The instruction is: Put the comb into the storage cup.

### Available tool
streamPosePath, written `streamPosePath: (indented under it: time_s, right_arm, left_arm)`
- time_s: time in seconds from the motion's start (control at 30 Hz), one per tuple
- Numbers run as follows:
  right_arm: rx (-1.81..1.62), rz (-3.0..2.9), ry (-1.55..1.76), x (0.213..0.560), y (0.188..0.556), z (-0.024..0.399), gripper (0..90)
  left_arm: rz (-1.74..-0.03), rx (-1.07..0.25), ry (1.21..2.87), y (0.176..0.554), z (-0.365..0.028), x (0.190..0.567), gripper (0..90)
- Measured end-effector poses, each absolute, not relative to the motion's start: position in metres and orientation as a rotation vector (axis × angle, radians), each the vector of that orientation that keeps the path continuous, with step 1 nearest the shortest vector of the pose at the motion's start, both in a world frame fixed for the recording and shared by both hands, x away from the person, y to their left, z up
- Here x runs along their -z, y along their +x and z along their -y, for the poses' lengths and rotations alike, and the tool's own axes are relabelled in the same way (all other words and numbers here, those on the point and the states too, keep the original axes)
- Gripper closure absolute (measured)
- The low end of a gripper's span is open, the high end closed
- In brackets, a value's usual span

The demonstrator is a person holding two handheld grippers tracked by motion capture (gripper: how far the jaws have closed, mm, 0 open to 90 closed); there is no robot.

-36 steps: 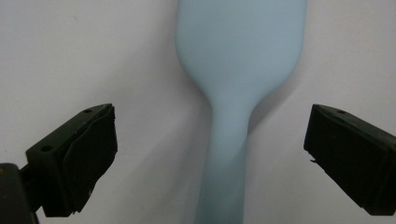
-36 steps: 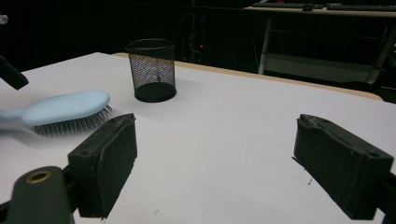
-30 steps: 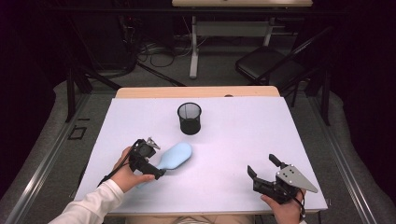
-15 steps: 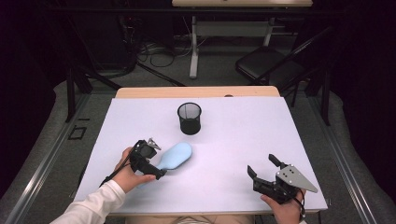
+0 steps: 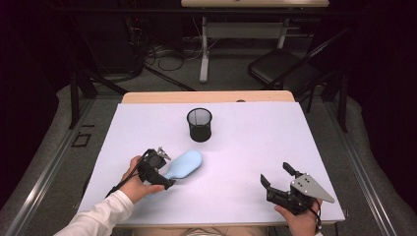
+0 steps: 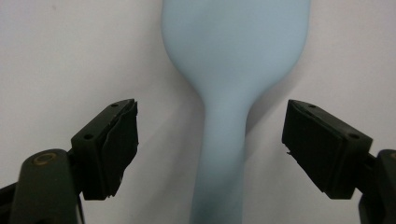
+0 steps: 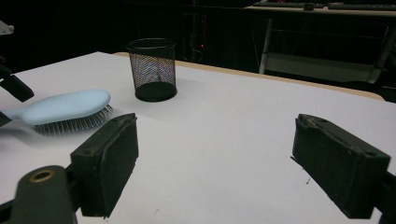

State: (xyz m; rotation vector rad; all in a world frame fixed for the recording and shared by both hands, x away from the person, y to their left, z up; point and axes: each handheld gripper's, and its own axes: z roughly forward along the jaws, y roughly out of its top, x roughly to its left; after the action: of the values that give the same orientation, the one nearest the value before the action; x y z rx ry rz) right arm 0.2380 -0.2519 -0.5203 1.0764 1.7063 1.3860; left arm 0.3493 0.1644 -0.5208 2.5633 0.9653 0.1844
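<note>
A light blue hairbrush [image 5: 183,164] lies bristles down on the white table [image 5: 246,142], left of centre. My left gripper [image 5: 164,168] is at its handle end. In the left gripper view the handle [image 6: 220,154] runs between the two jaws, whose pads [image 6: 122,140] stand clear of it on both sides; the jaws have just been closing and are still open. My right gripper [image 5: 279,175] rests near the front right edge, open with nothing between its pads [image 7: 116,154]. The brush [image 7: 70,108] also appears at the left of the right gripper view.
A black mesh cup [image 5: 199,124] stands upright behind the brush, toward the table's middle back; it is also in the right gripper view [image 7: 152,69]. Beyond the table are a dark chair [image 5: 282,69] and a desk frame [image 5: 204,44].
The left gripper's jaws have drawn closer around the brush handle. Both hands stayed where they were, and the brush has not moved.
</note>
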Motion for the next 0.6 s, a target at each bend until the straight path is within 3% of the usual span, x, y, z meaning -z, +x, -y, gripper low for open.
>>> streamPosePath:
  time_s: [0.2,0.37,0.6]
  right_arm:
    - [-1.387,-1.707,1.075,0.5204,0.2384,0.2520,14.1]
    - [-1.387,-1.707,1.077,0.5203,0.2382,0.2520,14.1]
    - [-1.389,-1.707,1.075,0.5203,0.2382,0.2520,14.1]
  left_arm:
    - [-0.957,-0.201,2.576,0.3478,-0.1630,0.5235,22.4]
    - [-0.956,-0.209,2.569,0.3477,-0.1633,0.5244,32.5]
    - [-0.973,-0.203,2.565,0.3480,-0.1625,0.5275,33.7]
